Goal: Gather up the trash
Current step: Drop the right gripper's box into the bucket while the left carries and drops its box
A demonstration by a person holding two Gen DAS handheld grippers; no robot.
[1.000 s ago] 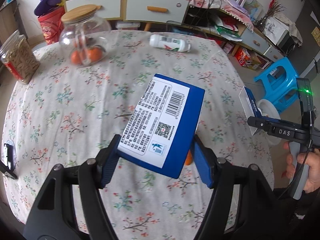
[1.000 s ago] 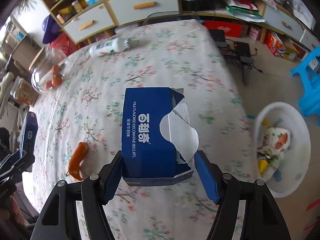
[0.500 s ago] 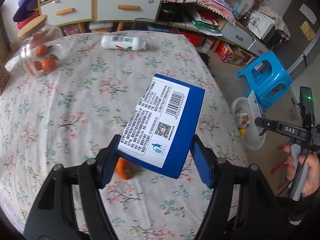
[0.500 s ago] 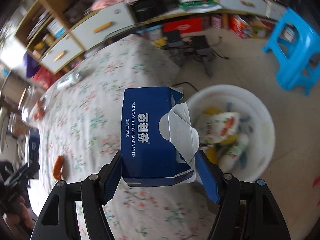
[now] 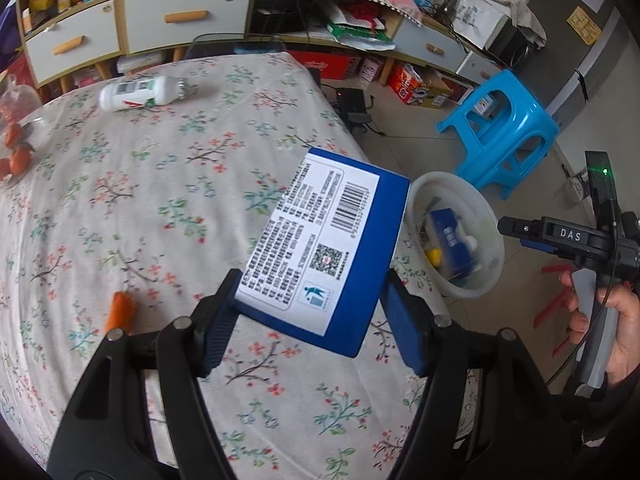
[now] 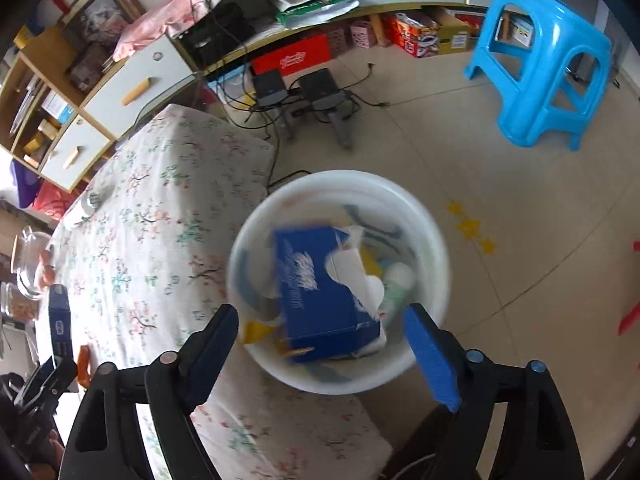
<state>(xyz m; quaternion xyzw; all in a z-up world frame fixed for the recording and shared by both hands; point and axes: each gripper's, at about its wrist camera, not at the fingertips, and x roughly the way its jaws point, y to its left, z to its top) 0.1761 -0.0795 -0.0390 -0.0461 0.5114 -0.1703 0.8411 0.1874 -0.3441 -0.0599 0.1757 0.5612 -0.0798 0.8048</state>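
Observation:
My left gripper (image 5: pixel 310 300) is shut on a blue box with a white barcode label (image 5: pixel 320 240) and holds it over the floral table's right edge. Beside the table, a white basin (image 5: pixel 494 280) on the floor holds trash. In the right wrist view my right gripper (image 6: pixel 320 320) hangs over the basin (image 6: pixel 256 224) with its jaws opening. A torn blue biscuit box (image 6: pixel 320 300), blurred, lies in the basin below, clear of both pads. On the table lie a white bottle (image 5: pixel 140 92) and an orange scrap (image 5: pixel 120 310).
A blue plastic stool (image 6: pixel 548 68) stands on the tiled floor beyond the basin. Cables and black adapters (image 6: pixel 300 92) lie near the table's far corner. A glass jar with oranges (image 5: pixel 16 148) sits at the table's left edge. Cabinets line the back wall.
The right gripper swung off the table to above the basin, opened, and the torn blue box dropped in. The left gripper carried its labelled box rightwards towards the table's edge.

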